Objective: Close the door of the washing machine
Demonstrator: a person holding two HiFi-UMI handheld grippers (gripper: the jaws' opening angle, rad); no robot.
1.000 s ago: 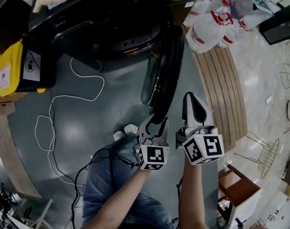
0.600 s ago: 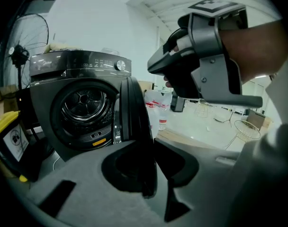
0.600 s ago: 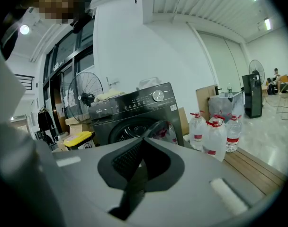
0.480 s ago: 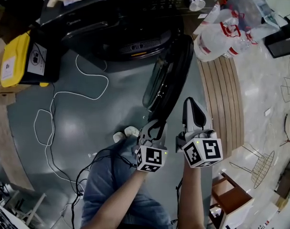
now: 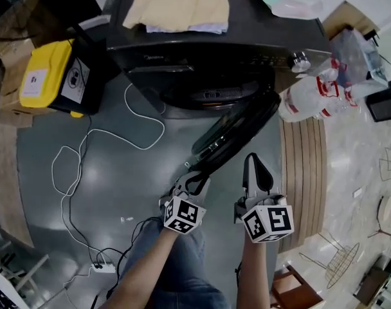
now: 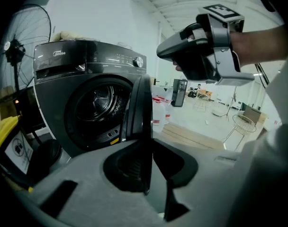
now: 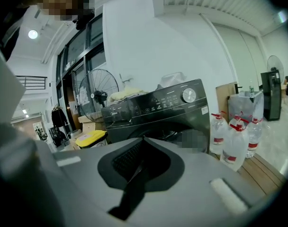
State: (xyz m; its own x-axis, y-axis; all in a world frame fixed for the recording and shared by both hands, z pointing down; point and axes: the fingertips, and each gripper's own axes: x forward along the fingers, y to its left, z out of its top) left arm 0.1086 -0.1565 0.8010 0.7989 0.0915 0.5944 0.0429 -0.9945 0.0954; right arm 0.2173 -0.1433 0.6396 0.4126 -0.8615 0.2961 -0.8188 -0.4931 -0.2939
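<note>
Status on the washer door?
Left gripper: fingers just been closing, clamped on washing machine door edge. Right gripper shut, empty. Door partly open. Nothing seen between it and drum opening.

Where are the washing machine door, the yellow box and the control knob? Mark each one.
washing machine door (image 5: 237, 132), head view, middle of the open door's dark panel.
yellow box (image 5: 54, 66), head view, on its yellow top.
control knob (image 7: 189, 95), right gripper view, centre of the round dial.

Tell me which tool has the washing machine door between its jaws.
The left tool: its jaws have just been closing and pinch the door edge. The right tool is shut and empty.
</note>
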